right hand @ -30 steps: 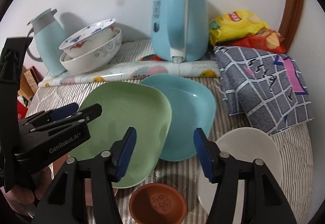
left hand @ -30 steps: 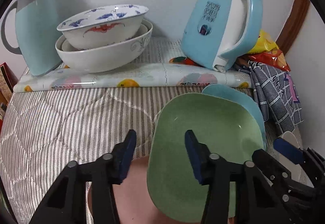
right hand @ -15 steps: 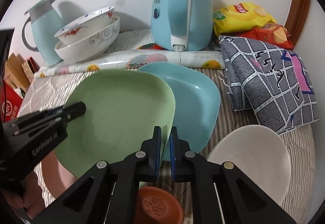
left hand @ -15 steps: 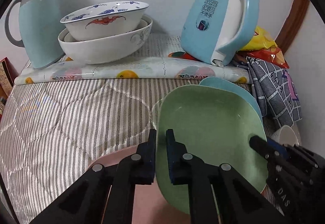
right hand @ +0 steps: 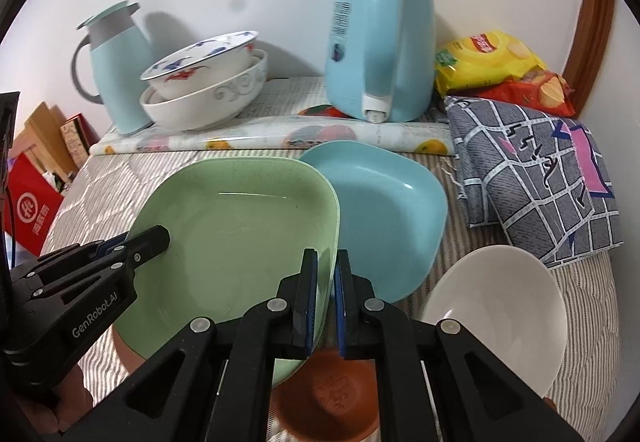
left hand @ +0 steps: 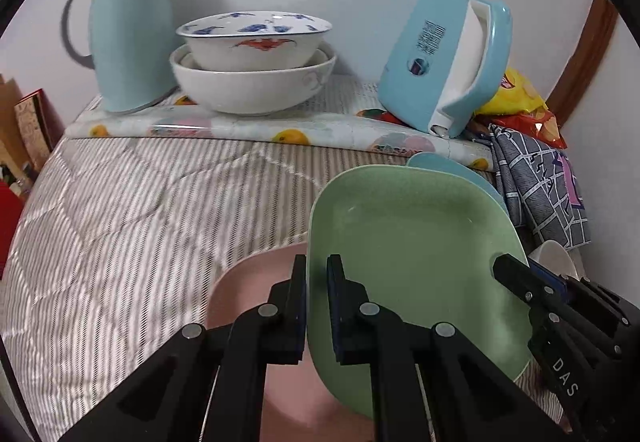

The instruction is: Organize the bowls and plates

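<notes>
A green square plate [left hand: 412,242] [right hand: 240,234] is held up off the striped bedcover by both grippers. My left gripper [left hand: 317,274] is shut on its left rim; it also shows in the right wrist view [right hand: 156,238]. My right gripper [right hand: 325,270] is shut on its right rim, and shows in the left wrist view [left hand: 508,270]. A pink plate [left hand: 248,294] lies under the green one. A blue plate [right hand: 392,213] lies behind it. A white bowl [right hand: 500,306] and a brown bowl [right hand: 328,402] sit at the front right. Two stacked patterned bowls [left hand: 254,69] [right hand: 208,81] stand at the back.
A pale blue jug [left hand: 124,29] [right hand: 116,69] and a blue kettle [left hand: 444,69] [right hand: 380,37] stand at the back by the wall on a fruit-print mat [left hand: 240,127]. A folded grey cloth [right hand: 532,177] and snack bags [right hand: 492,61] lie at the right. A red box [right hand: 28,209] stands at the left.
Both grippers closed from wide open onto the green plate's rims and lifted it. The pink plate under it came into view.
</notes>
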Action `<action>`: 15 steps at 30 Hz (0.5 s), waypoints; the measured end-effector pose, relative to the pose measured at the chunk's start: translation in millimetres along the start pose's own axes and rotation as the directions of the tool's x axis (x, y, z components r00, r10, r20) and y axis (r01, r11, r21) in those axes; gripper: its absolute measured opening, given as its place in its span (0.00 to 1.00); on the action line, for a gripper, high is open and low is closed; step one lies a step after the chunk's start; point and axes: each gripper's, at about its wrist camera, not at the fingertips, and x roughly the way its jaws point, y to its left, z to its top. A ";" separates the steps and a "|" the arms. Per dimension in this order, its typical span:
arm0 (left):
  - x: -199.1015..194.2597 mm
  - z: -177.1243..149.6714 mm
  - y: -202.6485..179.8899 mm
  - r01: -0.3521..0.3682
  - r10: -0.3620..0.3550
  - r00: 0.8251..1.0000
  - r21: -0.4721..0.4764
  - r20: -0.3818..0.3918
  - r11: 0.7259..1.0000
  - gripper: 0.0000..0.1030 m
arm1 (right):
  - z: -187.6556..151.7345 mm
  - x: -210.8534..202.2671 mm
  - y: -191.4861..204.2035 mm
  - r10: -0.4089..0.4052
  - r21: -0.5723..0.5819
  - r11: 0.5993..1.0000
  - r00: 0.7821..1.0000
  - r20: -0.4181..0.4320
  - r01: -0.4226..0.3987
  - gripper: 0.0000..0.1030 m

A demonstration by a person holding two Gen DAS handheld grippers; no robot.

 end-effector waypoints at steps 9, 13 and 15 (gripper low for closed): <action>-19.1 -21.3 26.9 -0.039 0.039 0.999 -0.041 0.001 0.998 0.10 | -12.4 -10.8 29.3 0.055 -0.047 0.997 0.998 0.000 -0.055 0.08; -21.5 -32.6 34.3 -0.053 0.053 0.999 -0.053 -0.009 0.997 0.10 | -19.9 -8.2 38.5 0.072 -0.066 0.995 0.997 -0.017 -0.073 0.08; -21.6 -37.2 36.7 -0.061 0.060 0.998 -0.059 -0.012 0.996 0.10 | -23.5 -7.3 40.5 0.077 -0.069 0.995 0.997 -0.021 -0.078 0.08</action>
